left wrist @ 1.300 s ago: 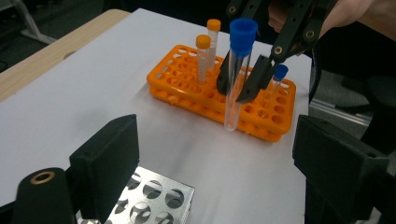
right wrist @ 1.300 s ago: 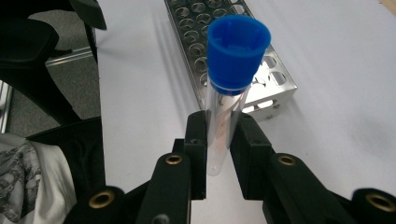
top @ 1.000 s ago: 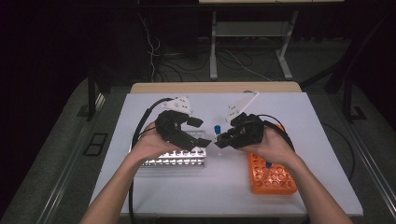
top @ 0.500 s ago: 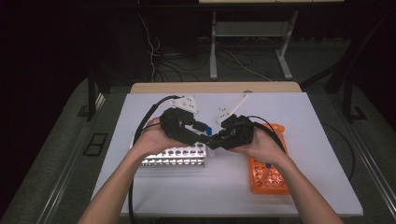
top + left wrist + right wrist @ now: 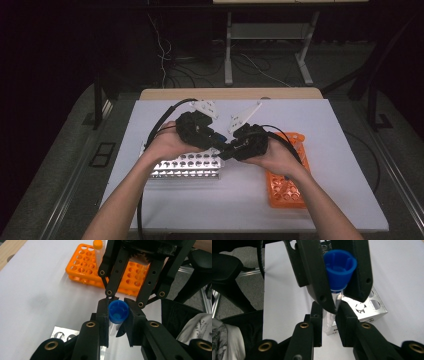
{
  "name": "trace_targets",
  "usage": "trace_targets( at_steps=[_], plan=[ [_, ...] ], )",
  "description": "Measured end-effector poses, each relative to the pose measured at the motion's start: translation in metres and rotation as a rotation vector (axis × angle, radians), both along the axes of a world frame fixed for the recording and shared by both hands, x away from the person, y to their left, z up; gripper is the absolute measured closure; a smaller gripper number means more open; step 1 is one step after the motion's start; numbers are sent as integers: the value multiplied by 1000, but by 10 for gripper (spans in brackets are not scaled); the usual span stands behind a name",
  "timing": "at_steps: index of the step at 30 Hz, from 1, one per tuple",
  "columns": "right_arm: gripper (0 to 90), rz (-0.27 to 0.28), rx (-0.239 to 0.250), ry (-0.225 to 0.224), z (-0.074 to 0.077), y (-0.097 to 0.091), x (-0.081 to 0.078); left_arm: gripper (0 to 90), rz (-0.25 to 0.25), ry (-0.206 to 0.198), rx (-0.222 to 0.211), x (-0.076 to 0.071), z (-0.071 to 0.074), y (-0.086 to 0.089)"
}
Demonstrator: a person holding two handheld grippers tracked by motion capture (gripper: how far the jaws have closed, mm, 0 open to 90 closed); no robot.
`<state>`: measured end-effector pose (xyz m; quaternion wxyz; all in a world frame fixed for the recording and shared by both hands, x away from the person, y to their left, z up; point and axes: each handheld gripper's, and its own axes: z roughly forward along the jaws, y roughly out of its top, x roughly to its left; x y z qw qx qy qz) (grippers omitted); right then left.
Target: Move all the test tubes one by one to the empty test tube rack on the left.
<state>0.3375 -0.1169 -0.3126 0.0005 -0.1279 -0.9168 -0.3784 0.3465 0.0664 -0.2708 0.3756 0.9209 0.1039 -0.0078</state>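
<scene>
1. High view: a person's two hand-held grippers meet above a white table. The left gripper has just been closing, a clear plastic tube with a blue screw cap between its jaws. Below lie a silver metal tube rack and an orange plastic tube rack. Dark floor, cables and a stand lie beyond.

2. Left gripper view: the left gripper clamps the blue cap. If the cap unscrews unevenly, the tube could slip.

3. Right gripper view: the right gripper grips the clear tube body. Too hard a squeeze or twist might crack it or spill it.
</scene>
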Motion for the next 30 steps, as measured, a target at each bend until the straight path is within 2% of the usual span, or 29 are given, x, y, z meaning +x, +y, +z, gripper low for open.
trace_targets(
  at_steps=[3,8,14,20,25,30],
  plan=[
    [669,-22,6,0,2,-4,1,746,9,-3,4,2,3,0],
    [613,-61,23,-4,8,-17,1,747,17,-14,24,8,9,1],
    [562,-98,46,-16,17,-34,-1,747,33,-22,26,15,17,3],
    [507,-128,65,-15,23,-50,-5,747,50,-29,42,22,20,5],
    [446,-162,75,-13,25,-65,-12,747,85,-27,39,35,22,8],
    [362,-209,104,-1,26,-82,-19,747,116,-30,43,45,20,11]
  ],
)
